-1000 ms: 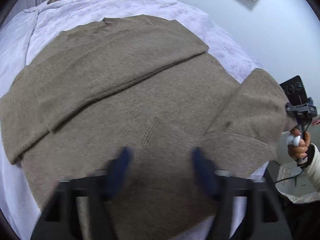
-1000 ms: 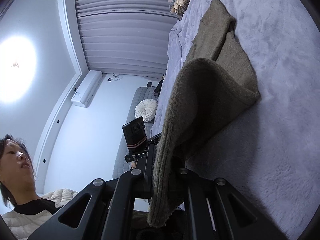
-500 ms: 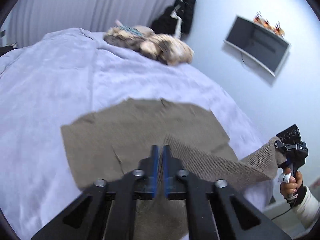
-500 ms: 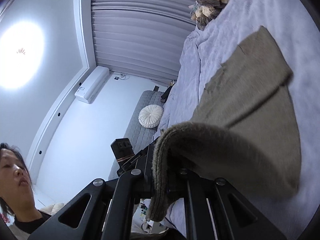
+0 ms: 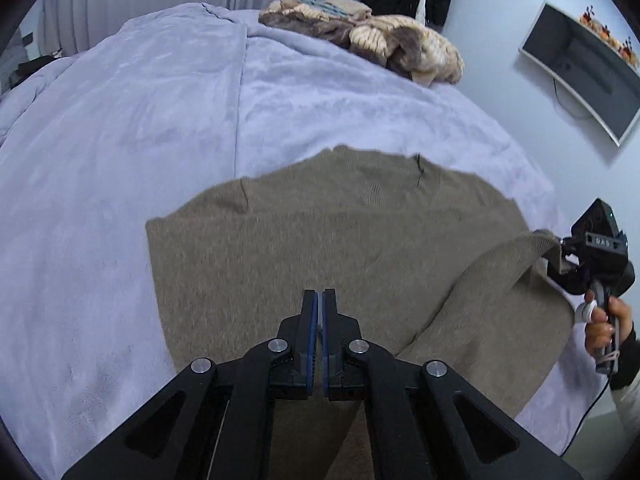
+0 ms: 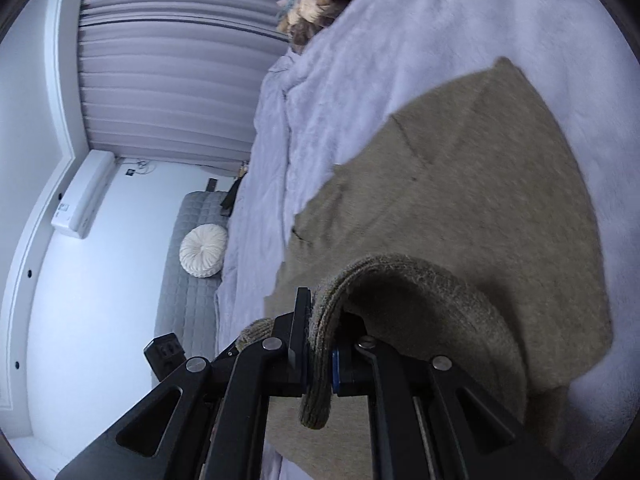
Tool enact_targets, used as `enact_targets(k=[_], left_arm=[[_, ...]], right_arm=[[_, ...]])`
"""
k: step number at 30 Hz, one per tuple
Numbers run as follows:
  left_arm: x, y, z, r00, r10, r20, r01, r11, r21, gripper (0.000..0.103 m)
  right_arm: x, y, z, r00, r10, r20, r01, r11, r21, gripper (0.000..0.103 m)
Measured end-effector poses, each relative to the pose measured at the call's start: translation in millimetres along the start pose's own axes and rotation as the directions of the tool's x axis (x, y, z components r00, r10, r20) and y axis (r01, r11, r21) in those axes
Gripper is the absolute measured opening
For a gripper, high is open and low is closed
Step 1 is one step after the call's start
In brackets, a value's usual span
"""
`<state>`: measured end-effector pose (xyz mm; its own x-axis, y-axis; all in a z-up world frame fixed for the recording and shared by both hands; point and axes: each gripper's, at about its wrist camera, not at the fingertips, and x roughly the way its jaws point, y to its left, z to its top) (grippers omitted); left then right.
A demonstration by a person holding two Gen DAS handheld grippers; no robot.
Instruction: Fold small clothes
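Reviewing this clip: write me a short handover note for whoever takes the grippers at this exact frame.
Left gripper: shut; whether it pinches cloth cannot be told.
Right gripper: shut on the sweater's ribbed edge, lifted clear of the bed.
The brown sweater lies mostly flat on the lavender blanket; other knitwear is piled at the far end.
Done: bottom edge picked up.
Left: probably carry it over, lay it flat, finish the fold.

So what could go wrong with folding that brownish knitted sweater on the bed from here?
The right gripper pinches only the ribbed edge of the brownish knitted sweater, so the knit could slip out mid-fold. The left gripper looks shut, but what it grips is unclear, so the two corners may travel unevenly and the fold land crooked. The fluffy lilac blanket could also bunch beneath.
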<state>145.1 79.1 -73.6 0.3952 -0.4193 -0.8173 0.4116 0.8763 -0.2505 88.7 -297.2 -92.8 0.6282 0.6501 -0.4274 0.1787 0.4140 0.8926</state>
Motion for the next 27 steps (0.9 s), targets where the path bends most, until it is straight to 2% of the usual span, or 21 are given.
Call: enact_targets(k=[1,2,3,7,10,13,15,17,21,24,27], left_arm=[[5,0,-3,1.000,-0.002,-0.021,0.002,1.000,-0.004,0.056],[7,0,-7,1.000,0.002,-0.020,-0.002,1.000,-0.015,0.066],[5,0,-8,1.000,-0.001,0.008,0.001,1.000,-0.016,0.067],[-4,-4,-4,1.000,-0.006,0.013,0.007,1.000,-0.028,0.067],[-4,1,-7,0.998,-0.011,-0.054,0.009,0.999,-0.031,0.067],[-2,6,-27,0.982,-0.113,-0.151,0.105,0.993,-0.056,0.067],[-3,2,-50,0.968,-0.152,-0.199,0.144,0.988,-0.052,0.067],[-10,-11,-76,0.968,-0.157,-0.197,0.162,0.987,0.006,0.067],[-23,-39,-127,0.958,-0.180,-0.221,0.210,0.971,0.118,0.067],[-39,-60,-157,0.949,-0.188,-0.251,0.246,0.943,0.222,0.067],[-63,-61,-159,0.946,-0.225,-0.235,0.278,0.933,0.229,0.067]], right_arm=[[0,-9,0,1.000,-0.001,0.004,0.001,1.000,0.025,0.010],[-2,-15,0,1.000,0.005,0.011,-0.006,0.999,0.042,0.010],[-4,-17,1,1.000,0.019,0.022,-0.021,0.998,0.052,0.010],[-5,-3,14,0.998,0.037,0.046,-0.039,0.999,0.028,0.010],[2,14,23,0.998,0.041,0.052,-0.041,0.999,0.000,0.010],[4,19,16,0.996,0.075,0.038,-0.074,0.997,-0.013,0.010],[-7,19,0,0.989,0.142,0.033,-0.141,0.990,-0.030,0.010],[-27,19,-24,0.972,0.231,0.030,-0.229,0.972,-0.060,0.010],[-72,8,-85,0.948,0.317,0.019,-0.315,0.946,-0.071,0.010],[-100,-10,-130,0.943,0.330,0.029,-0.329,0.943,-0.042,0.010],[-120,-36,-165,0.957,0.283,0.059,-0.284,0.959,0.014,0.010]])
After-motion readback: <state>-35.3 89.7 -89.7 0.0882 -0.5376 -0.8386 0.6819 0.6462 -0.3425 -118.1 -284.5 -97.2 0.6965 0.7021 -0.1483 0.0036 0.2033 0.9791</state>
